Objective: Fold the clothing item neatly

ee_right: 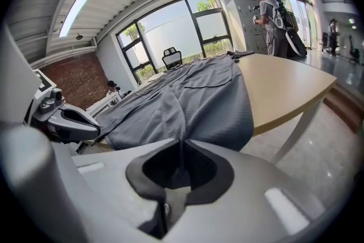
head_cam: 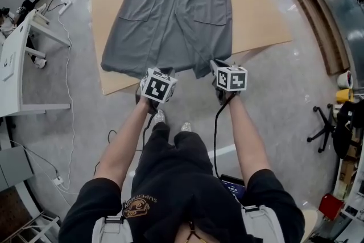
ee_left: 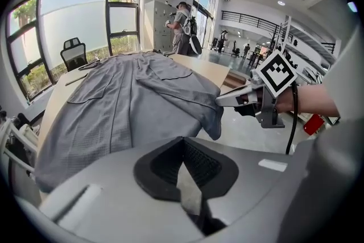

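Observation:
A long grey garment (head_cam: pixel 176 14) with two patch pockets lies spread flat on a tan table (head_cam: pixel 261 14), its hem hanging over the near edge. My left gripper (head_cam: pixel 159 73) sits at the hem's left-of-middle part, and in the left gripper view its jaws (ee_left: pixel 182 142) are closed with the grey cloth (ee_left: pixel 131 105) running into them. My right gripper (head_cam: pixel 219 69) is at the hem's right corner. From the left gripper view its fingertips (ee_left: pixel 219 101) pinch that corner. In the right gripper view the fabric (ee_right: pixel 193 99) drops straight into the closed jaws (ee_right: pixel 182 142).
A white desk (head_cam: pixel 11 60) and floor cables (head_cam: pixel 71 94) lie to the left. An office chair base (head_cam: pixel 323 125) and a yellow object (head_cam: pixel 343 95) are at the right. A person (ee_left: pixel 183 25) stands beyond the table's far end, near a chair (ee_left: pixel 73 52).

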